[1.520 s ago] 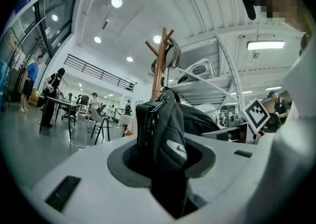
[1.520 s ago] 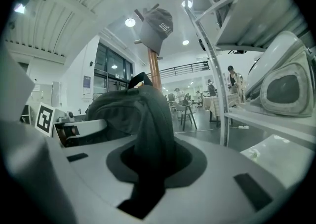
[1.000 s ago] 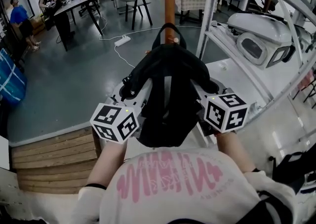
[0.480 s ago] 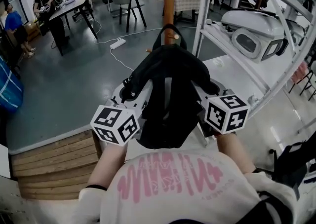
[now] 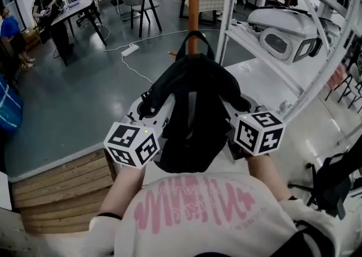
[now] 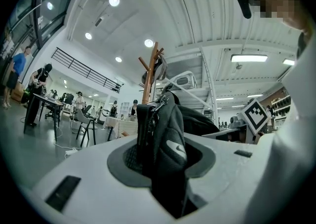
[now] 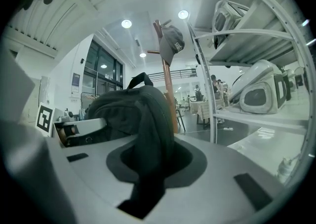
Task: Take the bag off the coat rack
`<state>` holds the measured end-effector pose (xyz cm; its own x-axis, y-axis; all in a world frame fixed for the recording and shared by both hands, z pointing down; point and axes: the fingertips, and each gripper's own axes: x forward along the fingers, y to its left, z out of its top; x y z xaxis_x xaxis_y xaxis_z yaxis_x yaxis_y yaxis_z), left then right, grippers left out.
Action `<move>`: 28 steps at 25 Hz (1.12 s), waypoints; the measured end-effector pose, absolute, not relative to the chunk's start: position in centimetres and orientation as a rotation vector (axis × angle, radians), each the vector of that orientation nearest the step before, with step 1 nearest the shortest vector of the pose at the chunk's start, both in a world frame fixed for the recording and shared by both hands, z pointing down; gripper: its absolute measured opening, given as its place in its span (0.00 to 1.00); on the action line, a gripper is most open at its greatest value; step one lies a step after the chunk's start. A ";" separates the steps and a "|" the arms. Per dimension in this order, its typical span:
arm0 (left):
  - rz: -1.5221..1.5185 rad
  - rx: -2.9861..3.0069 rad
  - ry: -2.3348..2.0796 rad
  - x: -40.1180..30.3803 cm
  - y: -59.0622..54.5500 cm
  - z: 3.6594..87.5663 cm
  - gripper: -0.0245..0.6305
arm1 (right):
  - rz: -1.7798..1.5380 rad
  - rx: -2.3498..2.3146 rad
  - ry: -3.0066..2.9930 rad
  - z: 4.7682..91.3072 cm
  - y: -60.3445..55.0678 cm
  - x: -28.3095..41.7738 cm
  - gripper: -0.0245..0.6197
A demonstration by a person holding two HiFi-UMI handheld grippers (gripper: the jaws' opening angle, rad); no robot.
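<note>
A black backpack (image 5: 192, 94) hangs between my two grippers in front of the person's chest. My left gripper (image 5: 159, 107) is shut on the bag's left side, where a zipper and strap (image 6: 157, 134) fill its jaws. On the other side my right gripper (image 5: 233, 106) is shut on the padded part of the bag (image 7: 145, 124). The bag's top loop (image 5: 194, 36) stands free in front of the wooden coat rack pole (image 5: 193, 7). A grey cap (image 7: 173, 42) still hangs high on the rack (image 7: 167, 85). Both pairs of fingertips are hidden in the fabric.
A white metal shelf unit (image 5: 271, 52) with white helmet-like shells (image 5: 285, 38) stands close on the right. A wooden step (image 5: 56, 185) lies at lower left. A power strip and cable (image 5: 129, 50), chairs and desks with people (image 5: 68, 15) are farther off on the grey floor.
Both grippers and the bag have drawn back from the rack. The wooden peg that showed inside the top loop is no longer seen there.
</note>
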<state>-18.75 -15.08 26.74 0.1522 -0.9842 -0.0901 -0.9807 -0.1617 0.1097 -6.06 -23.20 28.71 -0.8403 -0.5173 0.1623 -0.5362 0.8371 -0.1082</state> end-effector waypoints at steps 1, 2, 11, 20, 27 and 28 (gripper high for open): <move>-0.217 2.365 -2.013 -18.7 -14.8 26.9 0.24 | 0.229 0.834 -2.887 28.8 -22.9 -6.0 0.17; -0.215 2.365 -2.008 -18.7 -14.5 27.0 0.24 | 0.233 0.836 -2.885 29.0 -22.5 -5.9 0.17; -0.181 2.334 -1.984 -18.3 -11.8 29.1 0.24 | 0.296 0.829 -2.859 31.3 -19.7 -5.6 0.17; -0.166 2.278 -1.941 -17.5 -10.6 32.3 0.24 | 0.363 0.810 -2.798 34.3 -18.4 -4.8 0.17; -0.150 2.230 -1.910 -16.9 -9.6 34.7 0.24 | 0.397 0.814 -2.748 36.4 -17.1 -4.2 0.17; -0.151 2.227 -1.906 -16.8 -9.4 34.9 0.24 | 0.406 0.814 -2.741 36.7 -16.9 -4.1 0.17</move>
